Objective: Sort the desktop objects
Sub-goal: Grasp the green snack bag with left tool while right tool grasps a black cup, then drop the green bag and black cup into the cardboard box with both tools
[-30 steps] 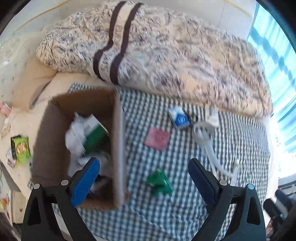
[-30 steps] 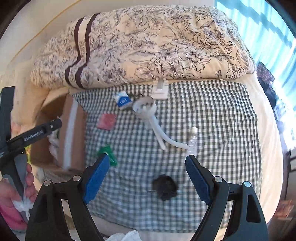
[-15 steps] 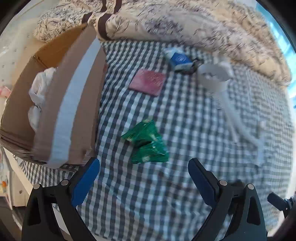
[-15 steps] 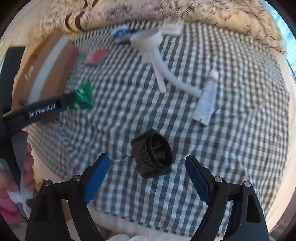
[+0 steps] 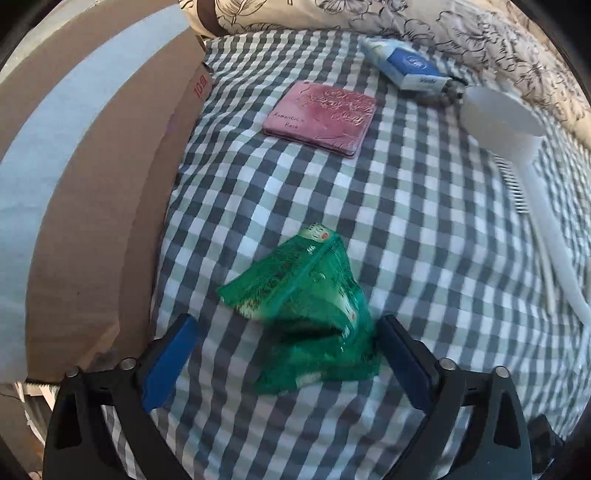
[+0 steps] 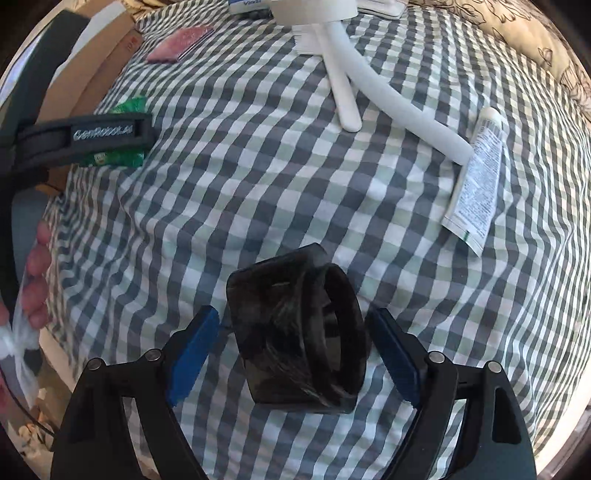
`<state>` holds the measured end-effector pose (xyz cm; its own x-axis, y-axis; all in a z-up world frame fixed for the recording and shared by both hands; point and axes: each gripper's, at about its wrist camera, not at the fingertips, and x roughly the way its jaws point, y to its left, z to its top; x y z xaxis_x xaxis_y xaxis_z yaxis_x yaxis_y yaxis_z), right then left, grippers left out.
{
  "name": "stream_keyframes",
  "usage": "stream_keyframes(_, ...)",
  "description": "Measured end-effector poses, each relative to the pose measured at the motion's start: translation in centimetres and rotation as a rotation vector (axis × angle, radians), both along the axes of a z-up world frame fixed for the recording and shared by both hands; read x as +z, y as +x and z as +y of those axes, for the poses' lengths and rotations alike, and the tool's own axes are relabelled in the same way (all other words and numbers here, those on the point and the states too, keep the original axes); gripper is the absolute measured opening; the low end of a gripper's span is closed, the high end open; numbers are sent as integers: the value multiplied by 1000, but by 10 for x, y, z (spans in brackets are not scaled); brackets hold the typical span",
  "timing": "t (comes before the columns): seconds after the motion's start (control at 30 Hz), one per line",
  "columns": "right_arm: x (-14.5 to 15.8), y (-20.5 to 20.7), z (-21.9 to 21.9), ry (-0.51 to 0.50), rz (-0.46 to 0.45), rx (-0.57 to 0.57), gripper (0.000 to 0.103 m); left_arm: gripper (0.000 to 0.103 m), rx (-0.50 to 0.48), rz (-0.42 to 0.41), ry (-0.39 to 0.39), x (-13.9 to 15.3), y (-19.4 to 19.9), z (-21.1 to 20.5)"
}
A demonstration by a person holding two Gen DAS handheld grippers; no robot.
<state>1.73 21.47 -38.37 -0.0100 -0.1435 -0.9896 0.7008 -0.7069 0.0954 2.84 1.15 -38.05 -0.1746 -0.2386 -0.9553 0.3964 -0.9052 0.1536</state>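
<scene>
bed | checked cloth [image 5: 424,229] (green-white) | floral quilt [image 5: 461,26] behind | sunlit

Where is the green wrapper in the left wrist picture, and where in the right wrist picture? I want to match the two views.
Left wrist view: the green wrapper lies low in the centre, between the open fingers of the left claw.
Right wrist view: the green wrapper is at the upper left, partly hidden behind the left claw's dark body.
Shared landmark: the pink card, lying on the checked cloth beyond the wrapper.
</scene>
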Motion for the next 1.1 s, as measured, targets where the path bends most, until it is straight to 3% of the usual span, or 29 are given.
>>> stream_keyframes(0.07, -2, 3, -2, 27, 16, 20, 83, 103, 2, -2, -9, -1, -1, 1)
stream_keyframes(0.17, 0, 6, -1, 65, 59, 30, 60, 96, 1, -1, 18, 0, 0, -1)
stream_keyframes(0.2, 3, 5, 2, 57, 53, 20, 59, 76, -10, 15, 84, 1, 2, -2)
stream_keyframes(0.23, 6, 3, 5, 52, 39, 4, 58, 65, -19, 22, 121, 3, 3, -2)
stream_keyframes(0.37, 24, -5, 14, 32, 17, -48, 58, 39, -40, -1, 112, 19, 6, 0)
stream_keyframes(0.73, 117, -18, 33, -88, 48, -140, 58, 36, -89, 144, 105, 122, 3, -4)
stream_keyframes(0.9, 153, -17, 18, -138, 69, -167, 58, 36, -121, 210, 91, 165, -8, -19)
stream_keyframes(1.1, 200, -4, -31, -195, 112, -166, 58, 36, -123, 297, 78, 222, -6, -58)
